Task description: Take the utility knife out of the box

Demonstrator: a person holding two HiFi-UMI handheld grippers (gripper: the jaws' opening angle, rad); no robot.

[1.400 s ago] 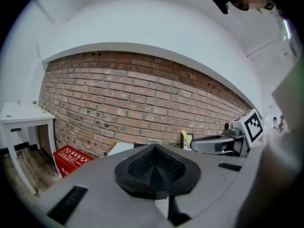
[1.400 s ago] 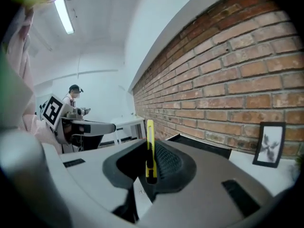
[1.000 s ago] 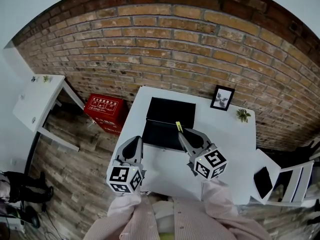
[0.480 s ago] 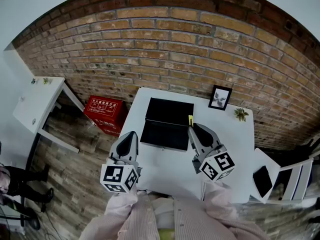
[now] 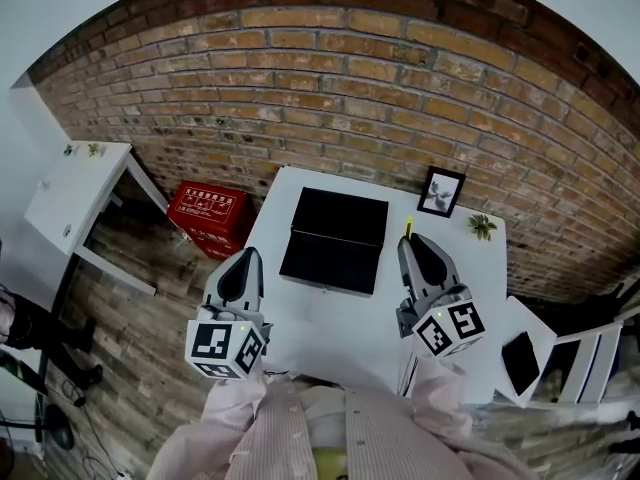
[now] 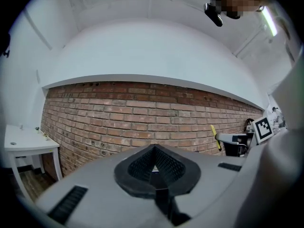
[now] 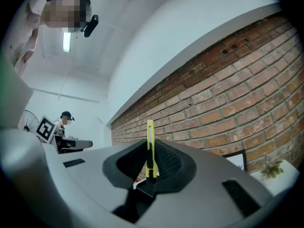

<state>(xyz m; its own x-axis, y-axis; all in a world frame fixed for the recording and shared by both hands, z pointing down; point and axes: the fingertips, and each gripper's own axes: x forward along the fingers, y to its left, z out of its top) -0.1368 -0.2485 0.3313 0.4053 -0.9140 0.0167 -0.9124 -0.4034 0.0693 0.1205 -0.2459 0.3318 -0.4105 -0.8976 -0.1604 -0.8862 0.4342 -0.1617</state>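
An open black box (image 5: 335,238), lid folded back, lies on the white table (image 5: 330,338). A slim yellow utility knife (image 5: 408,228) stands upright between the pads of my right gripper (image 5: 410,238), lifted off to the right of the box. The right gripper view shows the knife (image 7: 150,141) clamped in my right gripper (image 7: 151,152), in front of the brick wall. My left gripper (image 5: 247,256) hovers over the table's left edge, left of the box. In its own view my left gripper (image 6: 154,151) has its pads together and holds nothing.
At the table's back right stand a framed picture (image 5: 441,192) and a small plant (image 5: 485,228). A red crate (image 5: 210,218) sits on the floor to the left, next to a white side table (image 5: 75,203). A chair with a dark tablet (image 5: 523,363) stands to the right.
My right gripper has lifted the knife from over the box and carried it rightward. My left gripper has drawn away to the left and risen. The box has not moved.
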